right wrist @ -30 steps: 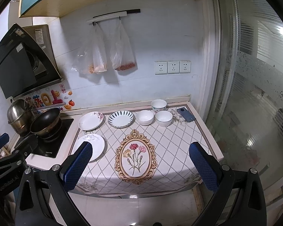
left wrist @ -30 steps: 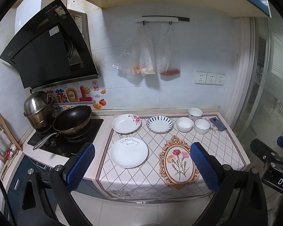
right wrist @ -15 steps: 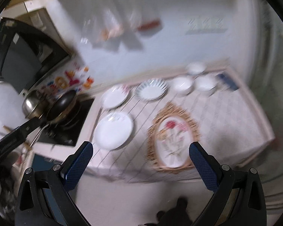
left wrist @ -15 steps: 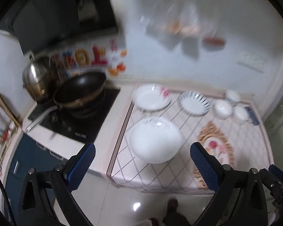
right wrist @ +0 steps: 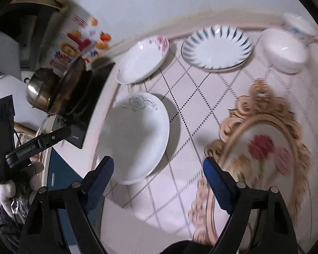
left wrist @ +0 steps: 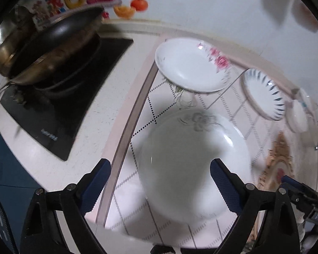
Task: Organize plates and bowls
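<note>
A large white plate (left wrist: 193, 165) with a grey flower lies on the quilted mat, right below my left gripper (left wrist: 160, 176). That gripper's jaws are closing with nothing pressed between them, hovering over the plate's near rim. In the right wrist view the same white plate (right wrist: 135, 137) sits left of centre, and my right gripper (right wrist: 158, 174) hangs above its near right edge, jaws closing, nothing held. Behind lie a pink-flowered plate (left wrist: 190, 64) (right wrist: 143, 60), a blue-striped plate (left wrist: 262, 94) (right wrist: 217, 47) and white bowls (left wrist: 296, 116) (right wrist: 284, 51).
A black cooktop (left wrist: 59, 110) with a dark pan (left wrist: 57, 42) and a steel pot (right wrist: 39, 90) stands left of the mat. The mat shows an ornate flower medallion (right wrist: 262, 148) at right. A gloved hand (right wrist: 17, 180) holding the left gripper appears at far left.
Both grippers have dropped steeply toward the counter and tilted downward. The large white plate now fills the left view. Both pairs of jaws have narrowed slightly.
</note>
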Action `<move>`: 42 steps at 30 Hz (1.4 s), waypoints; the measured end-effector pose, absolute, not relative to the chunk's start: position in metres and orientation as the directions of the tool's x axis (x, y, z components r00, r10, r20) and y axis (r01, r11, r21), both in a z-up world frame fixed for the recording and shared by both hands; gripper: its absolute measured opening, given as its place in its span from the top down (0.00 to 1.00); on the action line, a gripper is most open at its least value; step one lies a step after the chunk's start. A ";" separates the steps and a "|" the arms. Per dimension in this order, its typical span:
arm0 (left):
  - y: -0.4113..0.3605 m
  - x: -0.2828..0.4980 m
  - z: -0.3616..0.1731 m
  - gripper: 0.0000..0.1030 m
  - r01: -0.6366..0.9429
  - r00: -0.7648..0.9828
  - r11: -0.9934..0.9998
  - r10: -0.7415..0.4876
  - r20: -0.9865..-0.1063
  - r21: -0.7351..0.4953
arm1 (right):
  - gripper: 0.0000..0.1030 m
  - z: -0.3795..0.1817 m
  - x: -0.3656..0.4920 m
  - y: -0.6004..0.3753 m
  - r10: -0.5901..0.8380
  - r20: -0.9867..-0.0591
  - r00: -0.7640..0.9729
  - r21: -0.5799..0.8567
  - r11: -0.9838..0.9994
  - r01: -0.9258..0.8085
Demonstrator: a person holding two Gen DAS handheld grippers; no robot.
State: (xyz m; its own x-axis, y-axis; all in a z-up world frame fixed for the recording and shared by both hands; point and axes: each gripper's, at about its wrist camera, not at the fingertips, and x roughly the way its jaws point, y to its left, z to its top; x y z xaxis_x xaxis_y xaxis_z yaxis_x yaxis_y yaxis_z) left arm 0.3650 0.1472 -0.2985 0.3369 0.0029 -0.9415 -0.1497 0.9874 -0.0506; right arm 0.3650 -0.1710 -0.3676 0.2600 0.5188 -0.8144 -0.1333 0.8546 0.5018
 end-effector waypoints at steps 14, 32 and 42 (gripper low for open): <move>0.165 0.394 -0.375 0.54 -0.195 0.145 0.976 -0.072 -0.987 -0.100 | 0.55 -0.459 0.447 -0.122 0.655 -0.756 0.014 0.648 0.752 -0.121; 0.151 0.374 -0.352 0.63 -0.189 0.188 0.973 -0.100 -0.977 -0.136 | 0.80 -0.449 0.443 -0.136 0.615 -0.788 0.037 0.604 0.783 -0.147; 0.089 0.368 -0.330 0.63 -0.076 0.218 0.982 -0.151 -0.964 -0.171 | 0.80 -0.432 0.427 -0.205 0.606 -0.793 0.070 0.602 0.796 -0.070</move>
State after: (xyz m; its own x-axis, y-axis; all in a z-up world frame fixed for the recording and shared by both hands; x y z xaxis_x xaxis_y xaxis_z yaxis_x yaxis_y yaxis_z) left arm 0.3676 0.0894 -0.3303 0.2184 -0.1511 -0.9641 -0.0759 0.9823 -0.1711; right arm 0.4270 -0.2052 -0.4325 0.0700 0.6057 -0.7926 -0.0696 0.7956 0.6018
